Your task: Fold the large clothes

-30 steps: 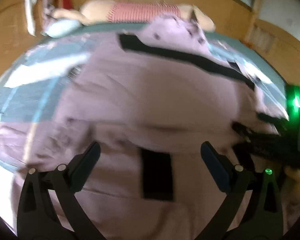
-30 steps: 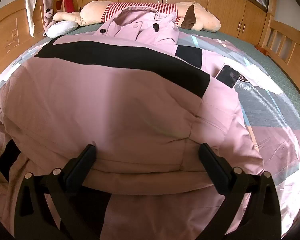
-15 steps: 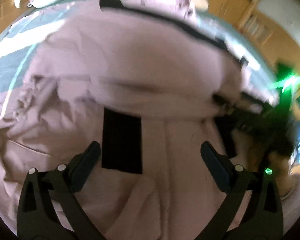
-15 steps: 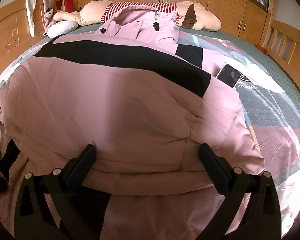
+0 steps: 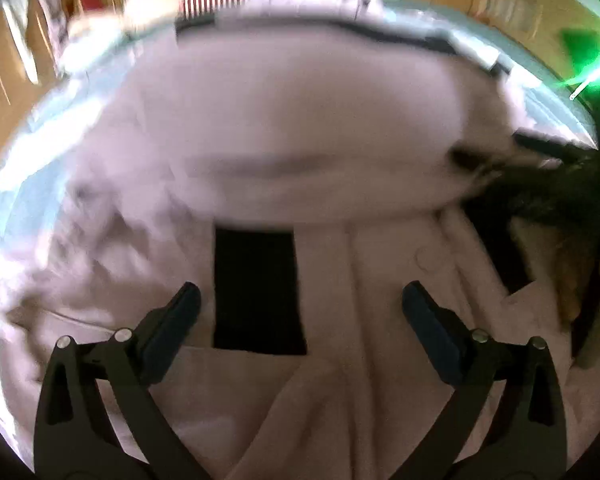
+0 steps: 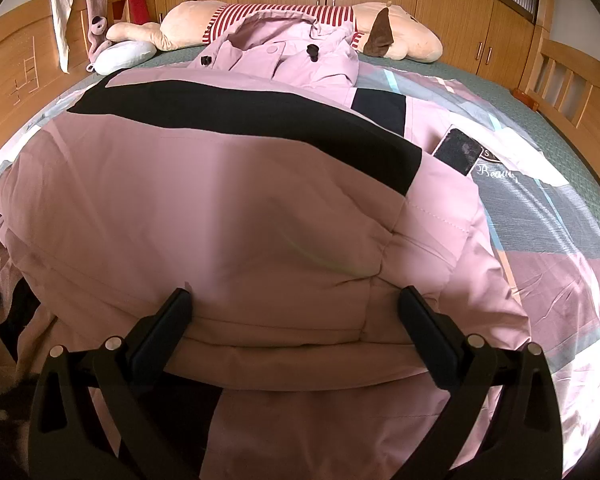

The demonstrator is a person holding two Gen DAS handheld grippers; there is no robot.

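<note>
Your left gripper [image 5: 300, 312] jaws gape wide, grasping nothing, above the pink padded jacket [image 5: 300, 140] spread on the bed [image 6: 560, 216]. Your right gripper [image 6: 296, 312] jaws are equally wide, straddling the jacket's puffy folded edge. Smooth quilted fabric, black band [image 6: 240, 112]. Only the sharp right view shows the hood [image 6: 284, 52], striped plush toy [image 6: 300, 20], phone [image 6: 458, 150]; left view is blurred.

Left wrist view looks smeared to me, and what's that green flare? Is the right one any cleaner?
Left wrist view: motion-blurred across the pink coat and the far bed, with only the left gripper, open, reasonably sharp; green lens flare at upper right. Right wrist view: sharp and evenly lit, with fisheye bending at the edges, the coat's black stripe crisp, right gripper open.
</note>
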